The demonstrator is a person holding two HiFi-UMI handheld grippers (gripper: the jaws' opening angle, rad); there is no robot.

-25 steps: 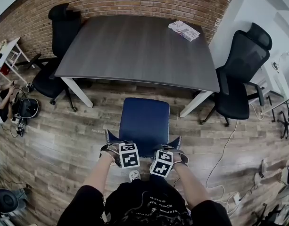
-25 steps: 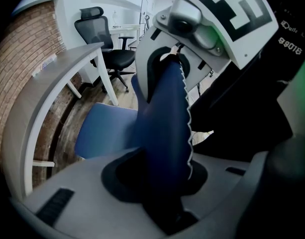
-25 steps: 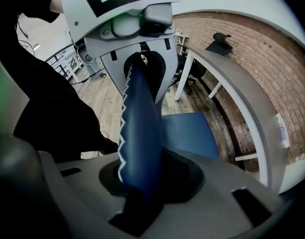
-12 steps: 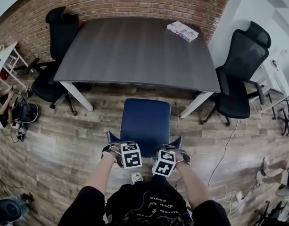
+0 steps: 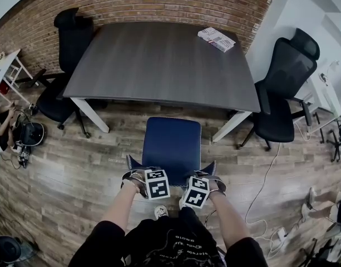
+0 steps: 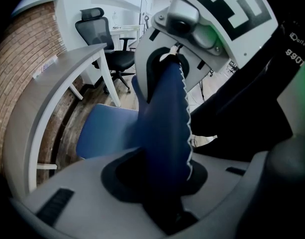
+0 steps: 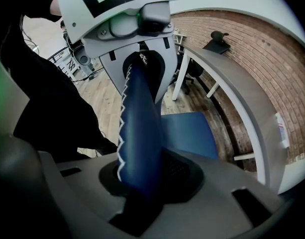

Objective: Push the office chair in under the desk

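An office: grey desk [image 5: 164, 60], black swivel chairs [image 5: 284, 74], brick wall [image 5: 159, 1].

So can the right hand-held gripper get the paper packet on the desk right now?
Probably not. The right hand-held gripper is clamped on the blue chair's backrest, and the whole desk lies between it and the paper packet.

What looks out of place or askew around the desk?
Nothing is spilled or damaged. The blue chair stands out from the desk, its seat wholly clear of the edge. The booklet at the far right corner lies askew to the desk's edges.
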